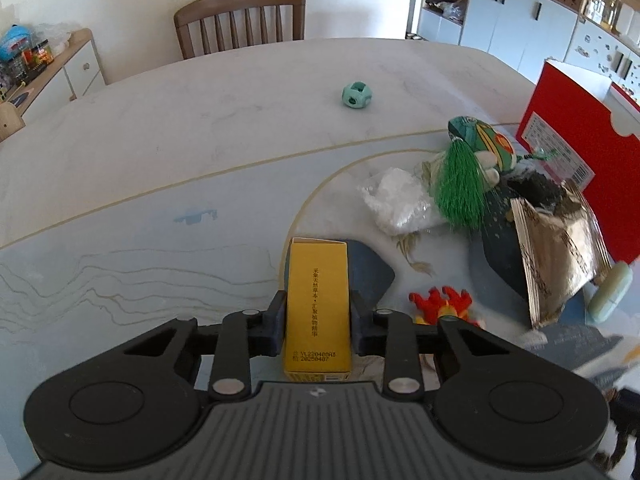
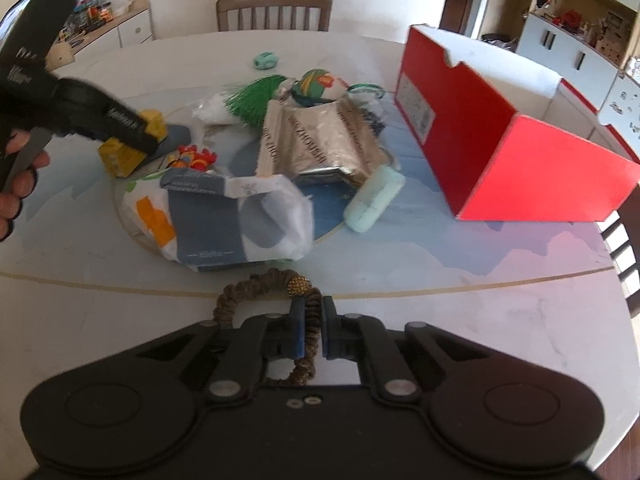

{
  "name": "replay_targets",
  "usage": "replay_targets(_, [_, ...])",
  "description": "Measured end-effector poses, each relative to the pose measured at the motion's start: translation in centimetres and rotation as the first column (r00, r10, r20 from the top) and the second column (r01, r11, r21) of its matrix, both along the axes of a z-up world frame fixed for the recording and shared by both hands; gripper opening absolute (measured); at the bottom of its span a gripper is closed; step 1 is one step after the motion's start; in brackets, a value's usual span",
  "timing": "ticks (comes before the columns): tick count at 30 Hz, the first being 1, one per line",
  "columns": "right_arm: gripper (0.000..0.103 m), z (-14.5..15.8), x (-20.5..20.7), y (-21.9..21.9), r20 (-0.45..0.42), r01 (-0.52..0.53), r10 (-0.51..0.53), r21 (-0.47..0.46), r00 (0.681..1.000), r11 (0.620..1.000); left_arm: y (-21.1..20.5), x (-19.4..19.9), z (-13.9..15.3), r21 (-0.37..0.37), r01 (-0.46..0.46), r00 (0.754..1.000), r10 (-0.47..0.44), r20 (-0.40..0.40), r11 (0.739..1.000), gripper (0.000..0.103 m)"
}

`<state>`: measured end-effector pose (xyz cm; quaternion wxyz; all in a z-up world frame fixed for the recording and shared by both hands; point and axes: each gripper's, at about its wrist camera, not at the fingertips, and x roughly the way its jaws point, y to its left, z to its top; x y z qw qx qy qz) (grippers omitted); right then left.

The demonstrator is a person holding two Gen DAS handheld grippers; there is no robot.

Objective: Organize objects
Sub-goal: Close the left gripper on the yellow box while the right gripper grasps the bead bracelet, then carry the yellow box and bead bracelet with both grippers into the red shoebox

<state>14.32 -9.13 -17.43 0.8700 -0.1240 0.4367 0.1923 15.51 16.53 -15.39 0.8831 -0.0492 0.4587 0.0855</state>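
My left gripper (image 1: pixel 318 322) is shut on a yellow carton (image 1: pixel 318 304), held over the table; it also shows in the right wrist view (image 2: pixel 132 140). My right gripper (image 2: pixel 311 328) is shut on a brown braided hair band (image 2: pixel 260 292) near the table's front edge. A pile lies mid-table: a silver foil bag (image 2: pixel 316 144), a green tassel toy (image 2: pixel 304 88), a red-orange toy (image 2: pixel 196 158), a mint case (image 2: pixel 374 196) and a printed plastic bag (image 2: pixel 224 216). An open red shoebox (image 2: pixel 500 136) stands at the right.
A mint ball-shaped toy (image 1: pixel 356 95) lies alone farther back on the table (image 1: pixel 160 140). A white crumpled bag (image 1: pixel 396 200) lies by the tassel. A wooden chair (image 1: pixel 240 20) stands behind the table; cabinets line the walls.
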Motion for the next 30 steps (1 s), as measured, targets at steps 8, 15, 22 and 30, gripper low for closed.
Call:
replay_targets(8, [0.006,1.5,-0.2,-1.6,0.033,0.053,-0.053,0.012,0.998,0.999,-0.3,-1.6,1.3,0.01,0.056,0.998,-0.056,0.009,0.998,0.03])
replay_targets(15, [0.006,3.8,-0.3,-3.0,0.072,0.076,-0.078,0.034,0.994,0.997,-2.0,-2.6,4.1,0.03,0.131,0.991,-0.132,0.02,0.991,0.03])
replay_targets(22, [0.006,7.0,0.3,-4.9,0.132,0.084,-0.093,0.076,0.987,0.994,-4.8,-2.3,7.4,0.02,0.186,0.981,-0.187,0.049,0.982,0.03])
replay_targets(30, [0.006,11.4,3.9,-8.6,0.206,0.046,-0.075,0.146,0.976,0.988,-8.5,-0.8,11.9,0.038,0.214,0.969,-0.217,0.117,0.976,0.03])
